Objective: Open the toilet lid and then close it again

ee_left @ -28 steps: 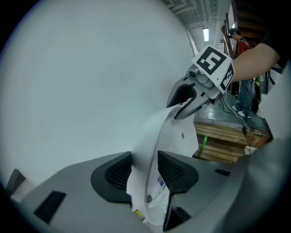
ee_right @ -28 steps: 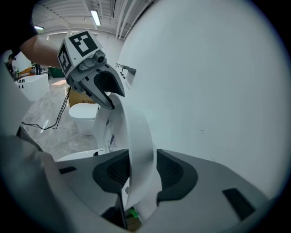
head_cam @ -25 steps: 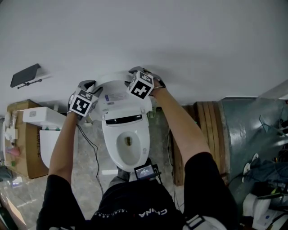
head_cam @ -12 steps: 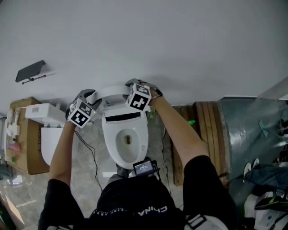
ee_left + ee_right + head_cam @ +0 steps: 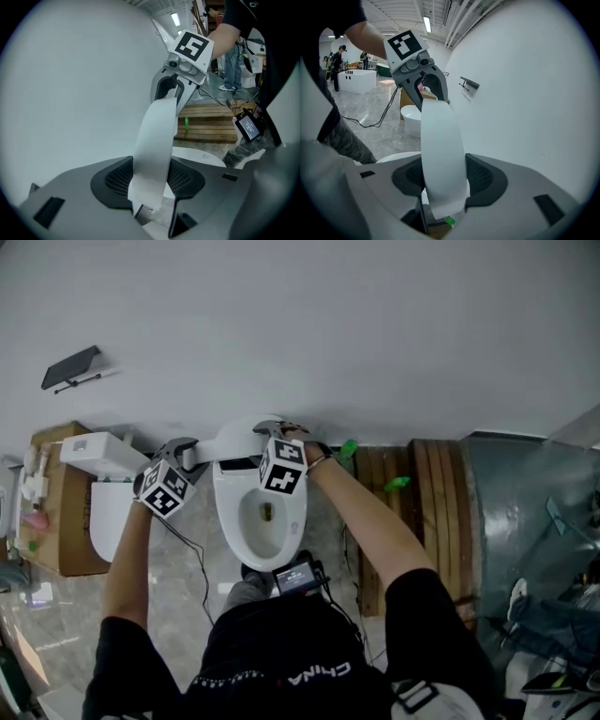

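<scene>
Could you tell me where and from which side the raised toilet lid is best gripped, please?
Take the toilet lid by its thin side edges, left and right, coming from the front above the bowl. With the lid raised, its front and back faces are both free to pinch.

The head view looks steeply down from above the person, with the toilet lid [image 5: 234,437] far off against the white wall [image 5: 328,324]. Each gripper view sits close behind its own jaws and looks along the lid's rim, the left one rightward, the right one leftward. All three views share that rim.
</scene>
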Demonstrator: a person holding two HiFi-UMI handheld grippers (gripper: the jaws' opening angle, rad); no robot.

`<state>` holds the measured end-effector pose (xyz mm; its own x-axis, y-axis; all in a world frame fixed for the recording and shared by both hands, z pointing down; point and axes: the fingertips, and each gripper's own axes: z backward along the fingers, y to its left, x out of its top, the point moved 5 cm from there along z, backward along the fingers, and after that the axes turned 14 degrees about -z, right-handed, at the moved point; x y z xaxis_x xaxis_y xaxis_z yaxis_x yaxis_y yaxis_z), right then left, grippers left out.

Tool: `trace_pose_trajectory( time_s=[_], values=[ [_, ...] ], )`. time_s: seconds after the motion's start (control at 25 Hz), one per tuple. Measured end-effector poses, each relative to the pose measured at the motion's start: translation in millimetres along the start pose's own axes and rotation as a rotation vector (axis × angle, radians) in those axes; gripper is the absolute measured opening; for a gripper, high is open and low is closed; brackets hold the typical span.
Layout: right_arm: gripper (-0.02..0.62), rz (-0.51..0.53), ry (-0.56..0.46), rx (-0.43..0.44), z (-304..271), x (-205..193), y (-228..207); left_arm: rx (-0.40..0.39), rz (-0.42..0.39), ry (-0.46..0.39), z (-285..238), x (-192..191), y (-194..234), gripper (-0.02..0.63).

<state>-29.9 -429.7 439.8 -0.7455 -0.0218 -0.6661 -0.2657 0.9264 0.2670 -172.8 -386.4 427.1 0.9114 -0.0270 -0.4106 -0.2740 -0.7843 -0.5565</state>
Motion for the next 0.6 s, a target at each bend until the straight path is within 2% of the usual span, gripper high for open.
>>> trace_pose_trajectory(
  time_s=[0.12, 0.32, 0.48, 0.6],
  values=[
    [0.218, 0.002, 0.015, 0.027, 4.2, -10.5, 29.0, -0.016, -0.03, 0.02, 7.6, -1.9, -29.4, 0.189],
    [0.229, 0.043, 0.076, 0.06, 13.8, -28.2, 75.4, -0.036, -0.051, 0.003, 18.7, -5.4, -77.9, 0.208],
    [0.249, 0.043, 0.157, 0.045, 17.0, -46.0, 115.3, -0.057, -0.079, -0.004, 23.5, -10.4, -121.7, 0.221],
    [0.258, 0.04, 0.211, 0.004, 17.3, -61.1, 140.6, -0.034, -0.089, -0.022, 23.2, -13.7, -150.3, 0.235]
  ],
)
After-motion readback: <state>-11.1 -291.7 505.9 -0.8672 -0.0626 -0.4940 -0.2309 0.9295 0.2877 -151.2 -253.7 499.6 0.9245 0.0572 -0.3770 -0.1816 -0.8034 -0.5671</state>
